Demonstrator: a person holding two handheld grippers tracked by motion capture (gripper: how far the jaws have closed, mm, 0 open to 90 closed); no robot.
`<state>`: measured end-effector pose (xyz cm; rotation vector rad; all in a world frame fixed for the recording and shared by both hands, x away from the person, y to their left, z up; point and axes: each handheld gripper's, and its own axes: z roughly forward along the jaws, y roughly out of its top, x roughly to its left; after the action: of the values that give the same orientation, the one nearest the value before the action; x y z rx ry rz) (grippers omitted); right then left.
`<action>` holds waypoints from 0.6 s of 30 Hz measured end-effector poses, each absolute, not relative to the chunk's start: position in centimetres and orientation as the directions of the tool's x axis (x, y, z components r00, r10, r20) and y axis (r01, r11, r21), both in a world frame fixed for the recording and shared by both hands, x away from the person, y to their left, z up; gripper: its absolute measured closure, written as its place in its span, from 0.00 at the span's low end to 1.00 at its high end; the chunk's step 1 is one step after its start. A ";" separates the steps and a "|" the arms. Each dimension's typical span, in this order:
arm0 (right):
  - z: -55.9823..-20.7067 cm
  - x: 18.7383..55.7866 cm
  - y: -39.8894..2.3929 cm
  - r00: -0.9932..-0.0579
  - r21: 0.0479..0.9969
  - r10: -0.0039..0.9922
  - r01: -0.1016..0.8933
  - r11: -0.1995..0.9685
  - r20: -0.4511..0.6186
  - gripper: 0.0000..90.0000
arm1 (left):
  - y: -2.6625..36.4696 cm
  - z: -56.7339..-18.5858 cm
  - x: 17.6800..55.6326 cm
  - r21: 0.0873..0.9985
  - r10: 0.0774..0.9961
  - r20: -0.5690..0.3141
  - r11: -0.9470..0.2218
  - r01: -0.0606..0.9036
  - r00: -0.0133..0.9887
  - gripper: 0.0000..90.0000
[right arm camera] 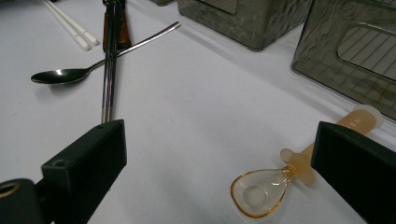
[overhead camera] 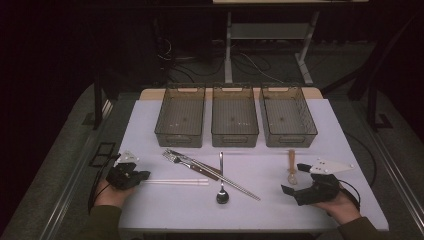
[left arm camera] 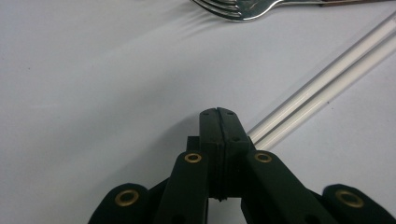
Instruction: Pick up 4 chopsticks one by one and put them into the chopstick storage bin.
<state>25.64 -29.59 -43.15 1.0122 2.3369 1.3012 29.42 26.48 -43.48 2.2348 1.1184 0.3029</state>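
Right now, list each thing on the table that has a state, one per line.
Left gripper: fingers shut, empty.
Right gripper: fingers open, empty.
Three bins: empty, upright.
White chopsticks: paired, flat.
Metal spoon: lying flat, bowl toward the person.
Amber spoon: bowl up.

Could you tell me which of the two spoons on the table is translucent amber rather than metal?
The small amber spoon beside the right claw; the metal spoon lies mid-table.

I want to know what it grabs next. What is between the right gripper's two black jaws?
In the right gripper view, the right gripper stands open over bare white table. The amber spoon lies just inside the right-hand jaw, untouched.
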 end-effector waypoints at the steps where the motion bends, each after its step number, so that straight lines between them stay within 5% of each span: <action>1: -43.1 25.6 -29.6 -0.715 0.827 0.693 0.440 0.349 0.088 0.04 | 26.5 -43.5 29.3 0.616 0.785 -0.068 -0.452 0.645 0.616 0.99; 18: -43.2 25.6 -29.6 -0.715 0.827 0.693 0.441 0.349 0.089 0.04 | 27.1 -43.5 27.4 0.618 0.779 -0.089 -0.446 0.648 0.621 0.99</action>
<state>25.63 -29.59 -43.15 1.0123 2.3375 1.3006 27.42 27.12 -43.47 2.2245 1.1148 0.2748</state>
